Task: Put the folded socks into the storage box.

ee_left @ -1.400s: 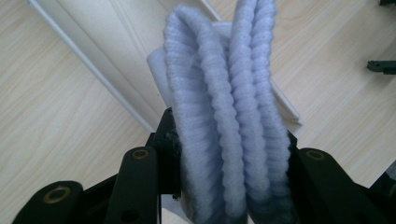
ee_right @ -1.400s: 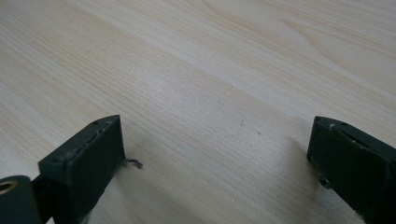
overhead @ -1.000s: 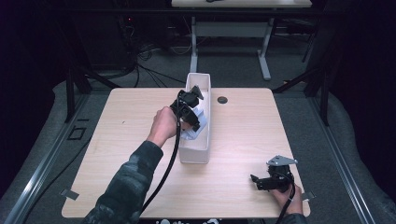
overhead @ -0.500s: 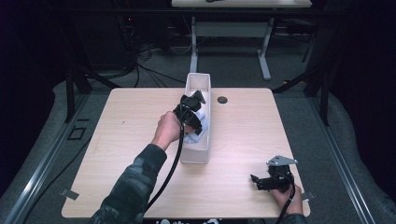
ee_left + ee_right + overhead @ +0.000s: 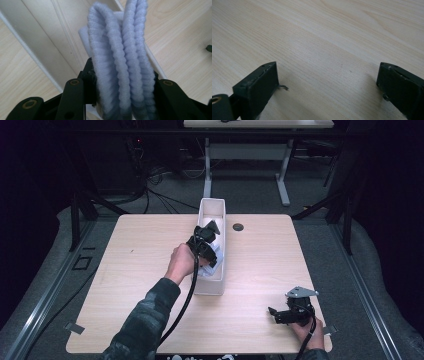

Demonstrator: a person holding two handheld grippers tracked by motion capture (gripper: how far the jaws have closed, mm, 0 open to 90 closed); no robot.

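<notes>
Nearest to us, at the desk's (image 5: 150,270) front right corner, our right gripper (image 5: 274,314) rests low over the bare wood with its jaws spread wide and nothing between them; in the right gripper view those jaws stand far apart above plain woodgrain. The white bin (image 5: 212,210) is our landmark: this gripper lies well apart from it, toward the near right.

Farther in, our left hand (image 5: 182,262) reaches from the near side up to the bin's left wall. Our left gripper (image 5: 214,227) hangs over the bin's middle, clamped on a folded, pale lavender ribbed cloth (image 5: 120,65). In the left gripper view the cloth stands upright between the two black jaws, its folds pressed together, with the bin's white floor (image 5: 45,37) behind it and the bin's rim running alongside. From the high view, the cloth (image 5: 210,265) shows as a pale bundle inside the bin, just under the hand, toward the bin's near half.

Beyond that, a small dark round grommet (image 5: 238,226) sits in the desk just right of the bin's far half. The bin's far end reaches the desk's back edge.
</notes>
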